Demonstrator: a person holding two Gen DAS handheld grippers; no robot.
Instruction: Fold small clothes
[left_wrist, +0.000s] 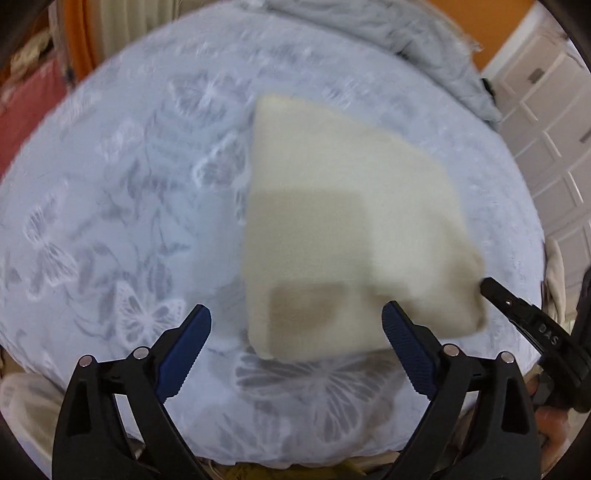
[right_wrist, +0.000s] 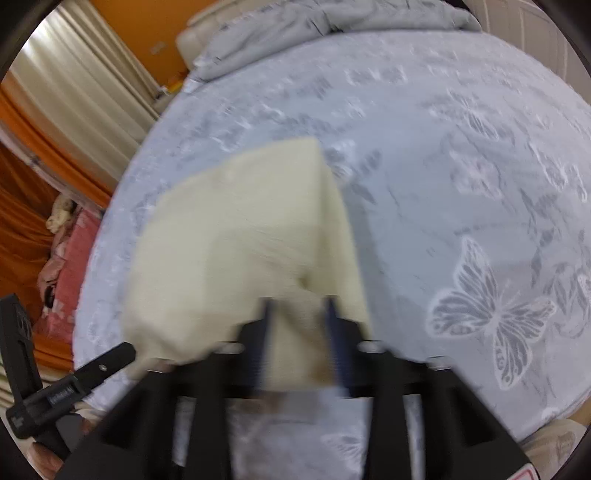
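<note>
The cloth (left_wrist: 351, 221), a cream folded piece, lies flat on the bedsheet (left_wrist: 129, 184), which is pale blue with a butterfly print. In the left wrist view its near corner sits between the left gripper (left_wrist: 295, 354)'s blue pads (left_wrist: 406, 354), which stand wide apart above it and touch nothing. That gripper hangs over the cloth's near edge, pointing down and forward across the bed. The right gripper (right_wrist: 299, 332) is at the cloth's other near corner: in its own view a lifted fold of cloth runs between its two fingers (right_wrist: 266, 332), but the picture is blurred and whether they press on the fabric cannot be told. From the left view only one black finger tip of it shows, touching the cloth's right corner. A grey blanket (left_wrist: 424, 44) lies bunched at the bed's far end.
</note>
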